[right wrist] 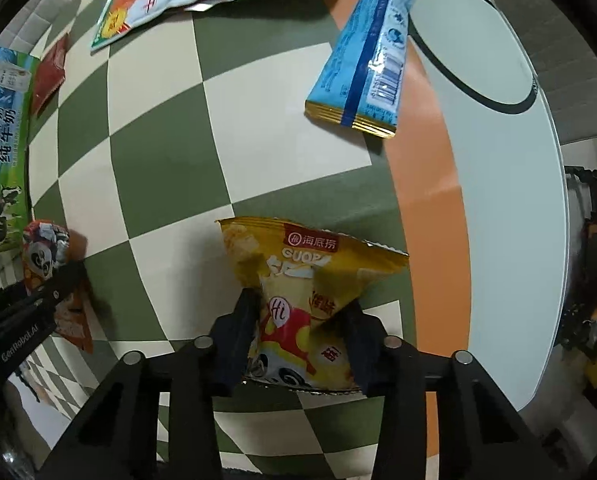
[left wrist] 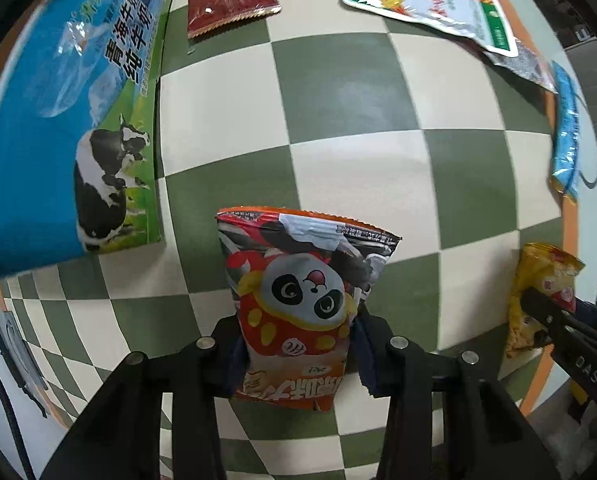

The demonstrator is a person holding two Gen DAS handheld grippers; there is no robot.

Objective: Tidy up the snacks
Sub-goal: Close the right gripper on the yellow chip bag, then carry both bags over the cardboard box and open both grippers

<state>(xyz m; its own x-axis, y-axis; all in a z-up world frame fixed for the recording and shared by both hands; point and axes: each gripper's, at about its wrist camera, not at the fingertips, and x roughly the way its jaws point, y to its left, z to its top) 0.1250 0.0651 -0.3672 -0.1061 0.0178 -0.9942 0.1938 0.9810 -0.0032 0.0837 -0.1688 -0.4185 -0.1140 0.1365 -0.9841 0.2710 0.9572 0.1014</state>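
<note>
On the checkered cloth (left wrist: pixel 338 92), a blue milk carton (left wrist: pixel 58 128) lies left of the panda bag (left wrist: pixel 298 300); a dark red packet (left wrist: pixel 228 0) lies beyond. The left gripper (left wrist: pixel 298 354) pinches this red, crinkled bag. Right of it, the right gripper (right wrist: pixel 298 334) pinches a yellow chips bag (right wrist: pixel 298 276), creased.

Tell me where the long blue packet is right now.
In the right wrist view the long blue packet lies upper right on the table, across the orange border, beyond the yellow snack bag.
</note>
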